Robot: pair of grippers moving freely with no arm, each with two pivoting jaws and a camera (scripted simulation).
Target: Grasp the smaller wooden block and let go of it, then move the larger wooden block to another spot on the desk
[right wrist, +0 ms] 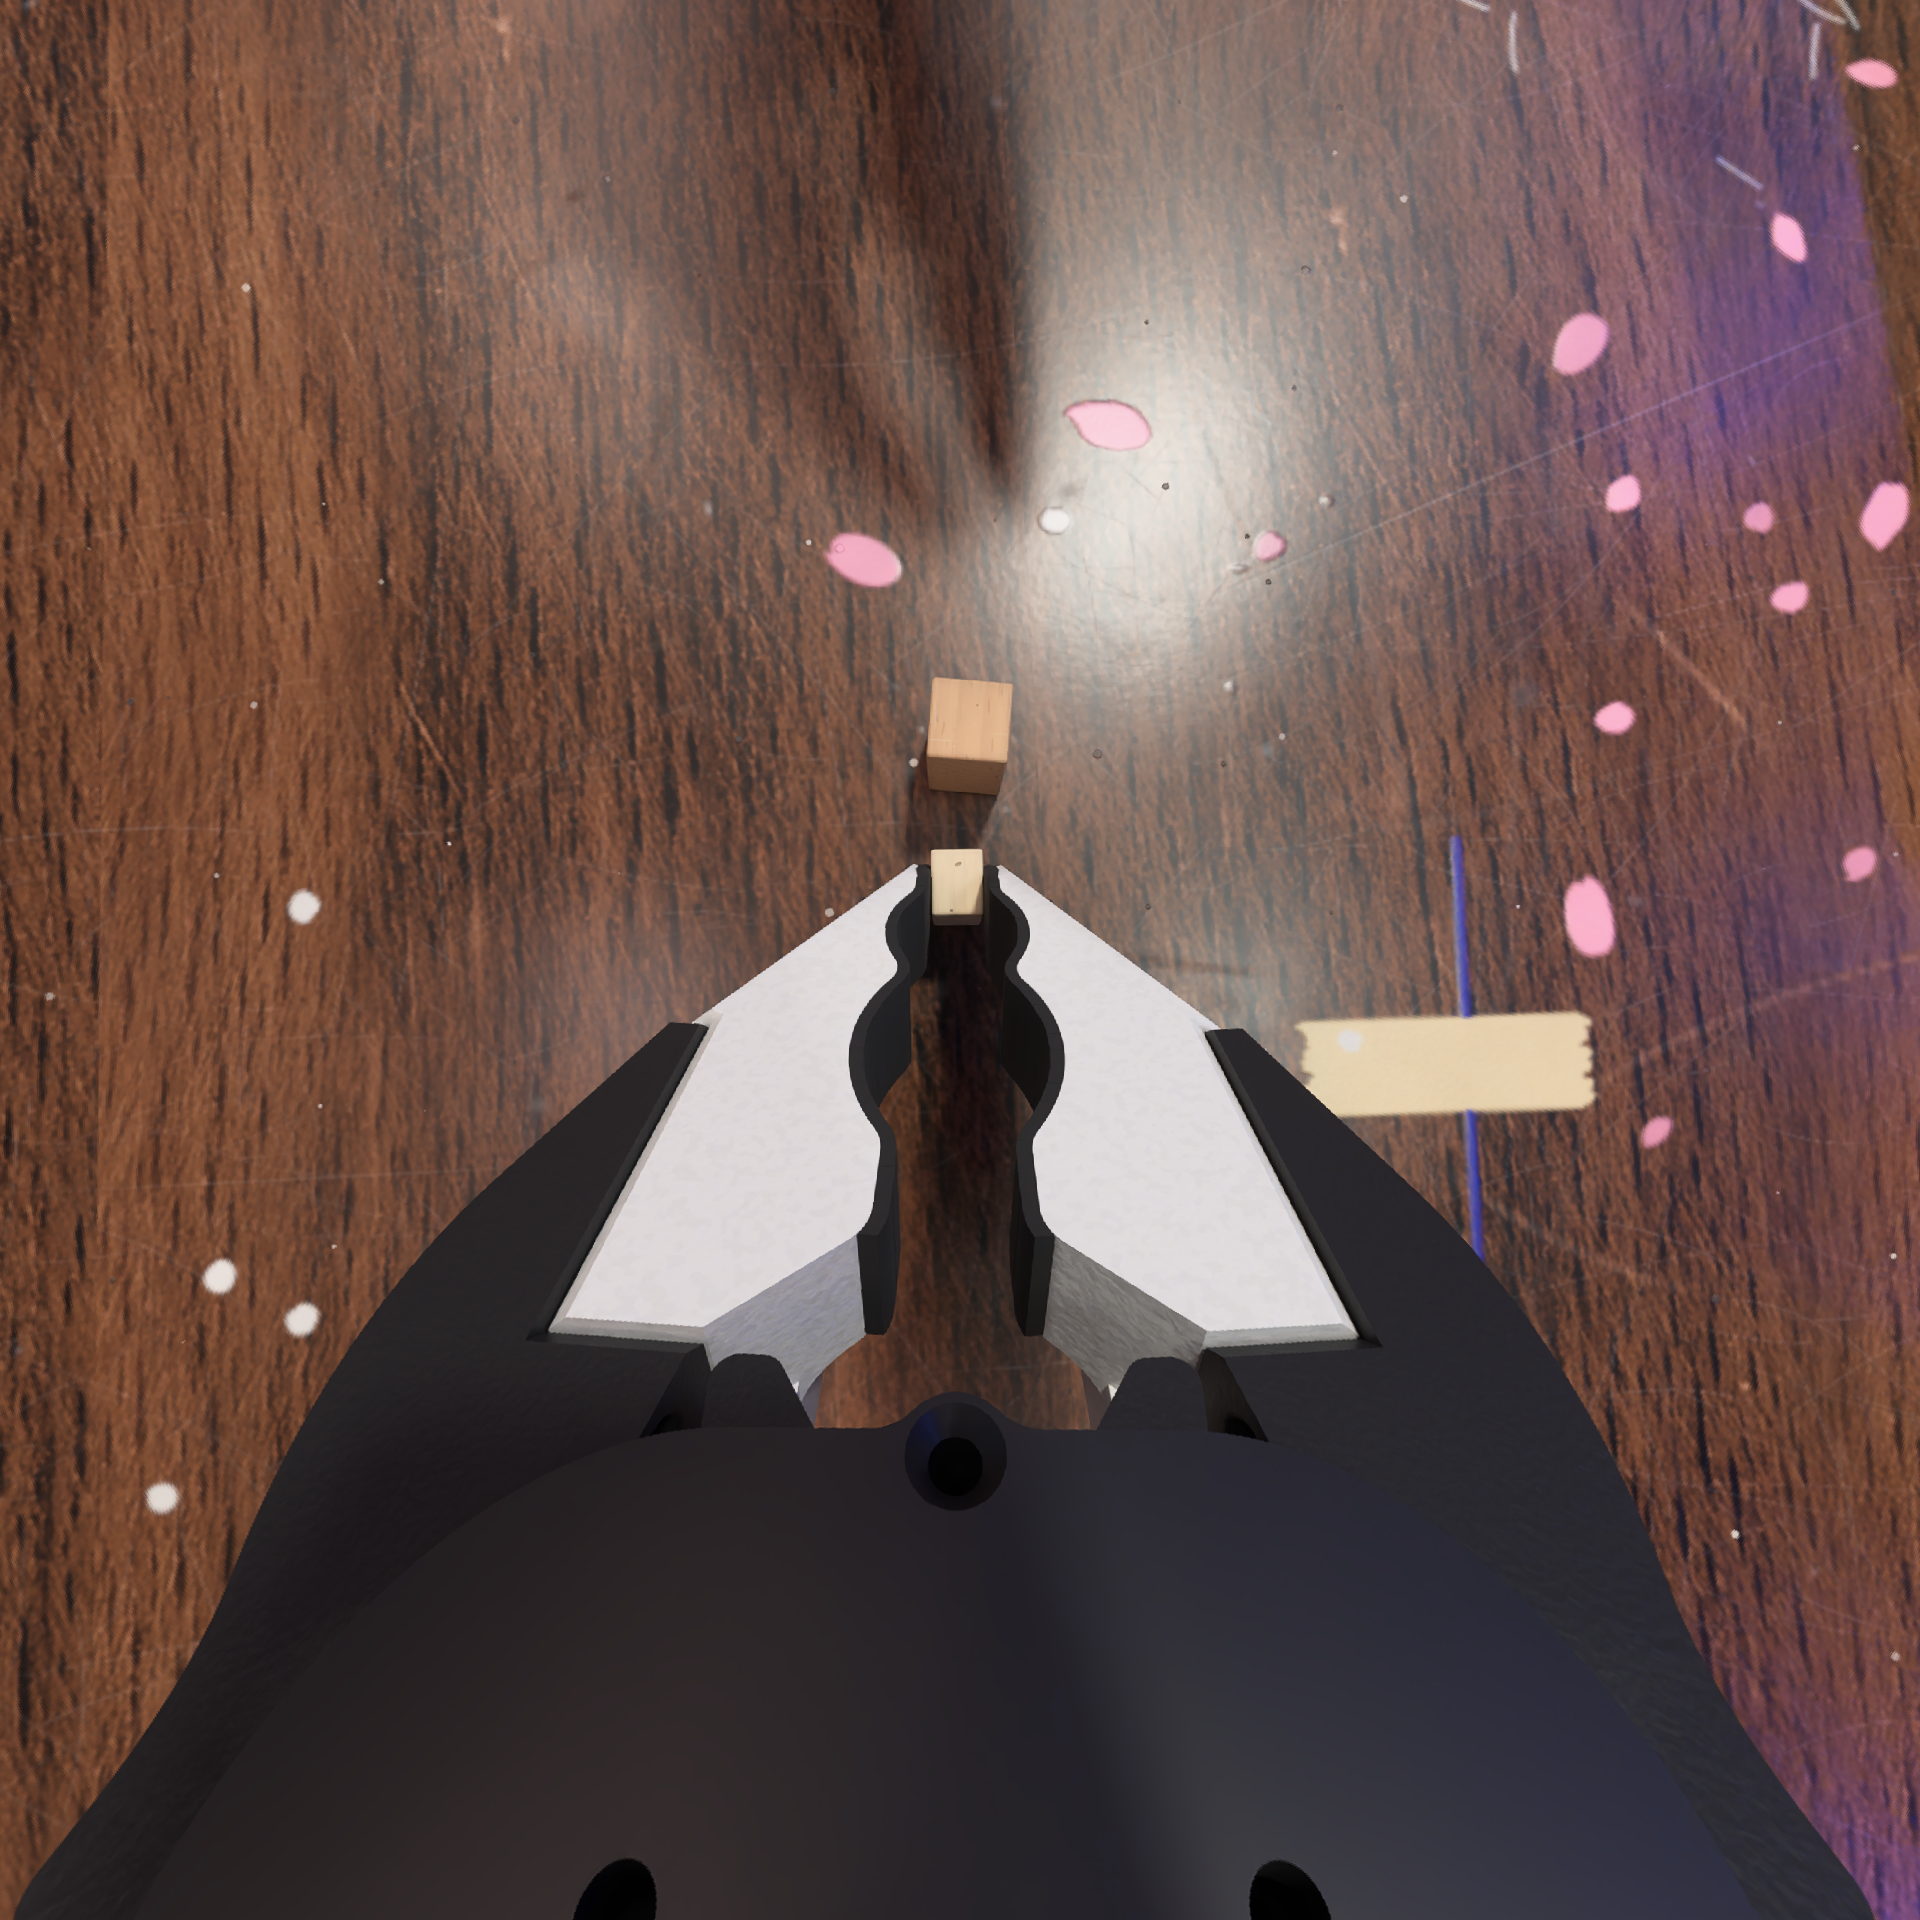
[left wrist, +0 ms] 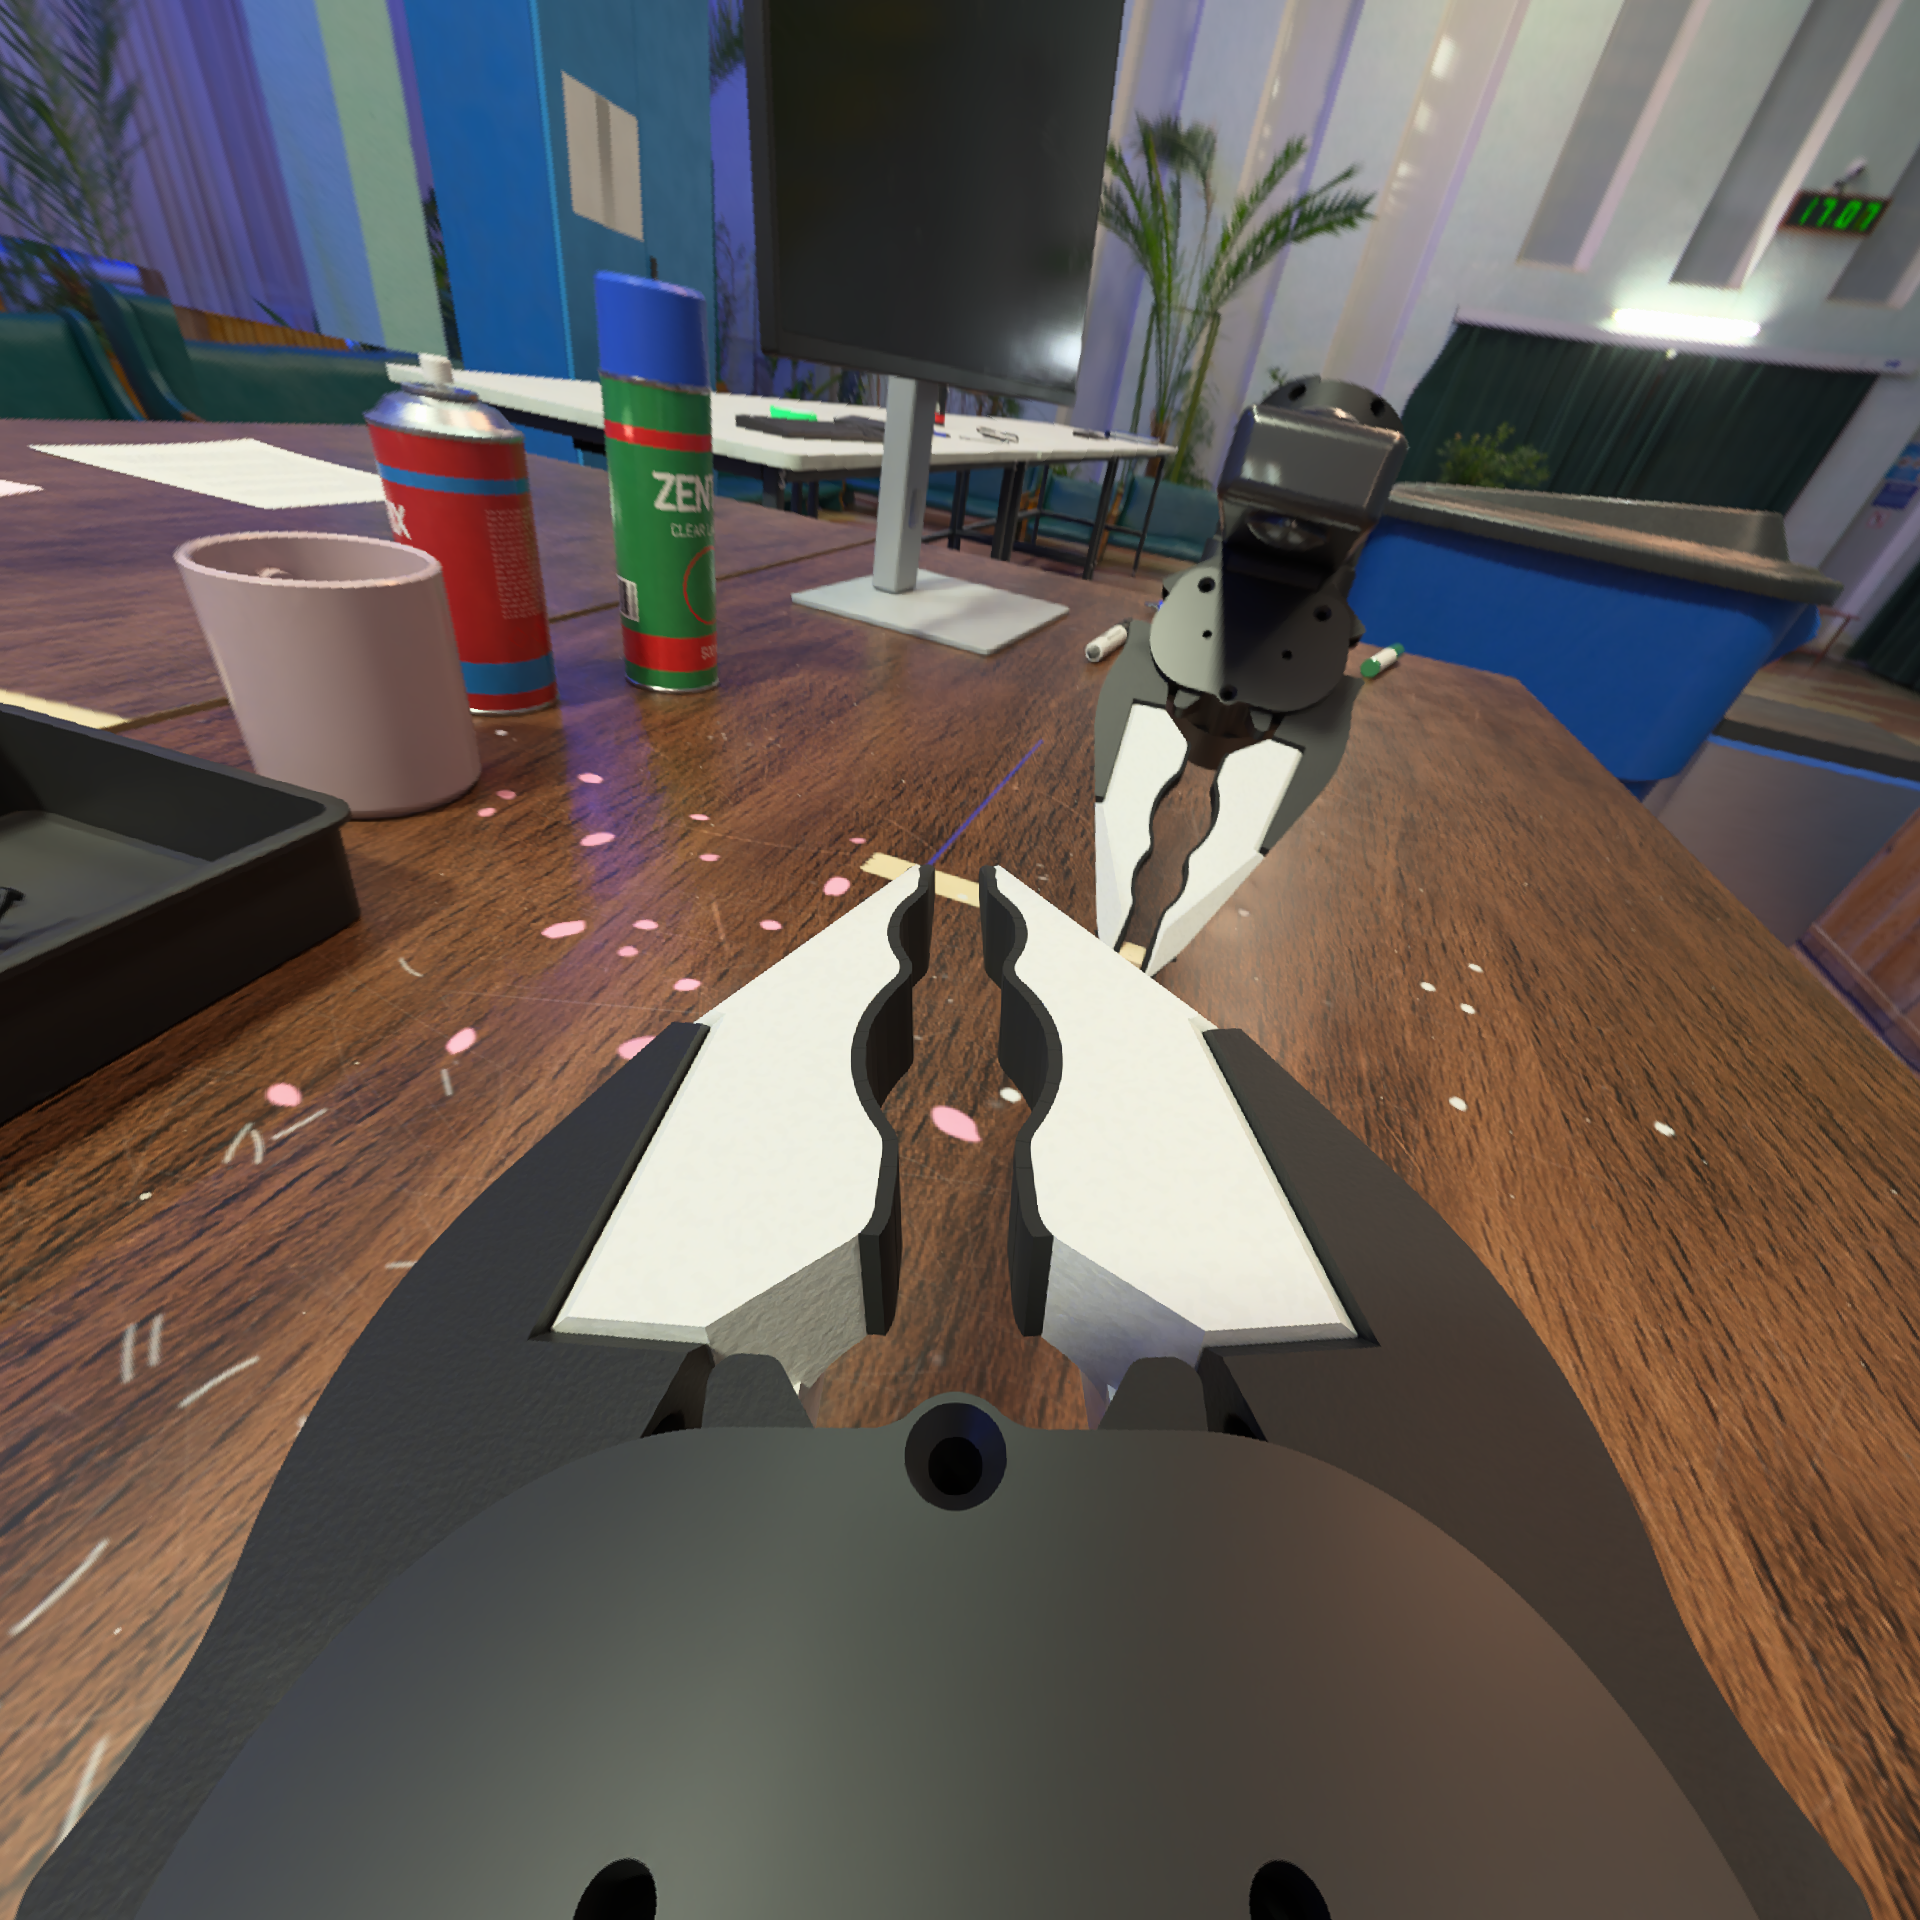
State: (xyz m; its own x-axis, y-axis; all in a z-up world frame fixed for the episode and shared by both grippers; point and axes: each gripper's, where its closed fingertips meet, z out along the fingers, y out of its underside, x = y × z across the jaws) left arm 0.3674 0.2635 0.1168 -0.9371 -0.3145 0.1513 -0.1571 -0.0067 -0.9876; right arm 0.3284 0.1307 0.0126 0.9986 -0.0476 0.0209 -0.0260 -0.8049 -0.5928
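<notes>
Right hand-held gripper (right wrist: 957, 883), black shell with white wedge fingers and wavy dark pads, tipped down over the shiny brown wood-grain bench (right wrist: 416, 623). Jaws narrow, with the small pale wooden cube (right wrist: 957, 883) sitting between the tips; pads look to be touching its sides, hard to tell how tightly. Just past it, apart by a thin gap, the bigger tan wooden cube (right wrist: 969, 734), flat faces and sharp corners, resting on the bench. Off to one side, a flat strip of cream tape (right wrist: 1444, 1063) with ragged ends, laid over a thin blue line (right wrist: 1465, 1039). Pink petal-shaped specks (right wrist: 1108, 426) and white dots scattered around. Left hand-held gripper (left wrist: 957, 883) low over the bench, jaws narrow, nothing between them. Both blocks hidden in the left wrist view. Farther back, a smooth round pale pink cup (left wrist: 327, 665), a red spray can (left wrist: 462, 540), a green spray can with a blue cap (left wrist: 665, 488), a black plastic tray (left wrist: 208, 883) and a dark monitor on a grey stand (left wrist: 925, 187).
</notes>
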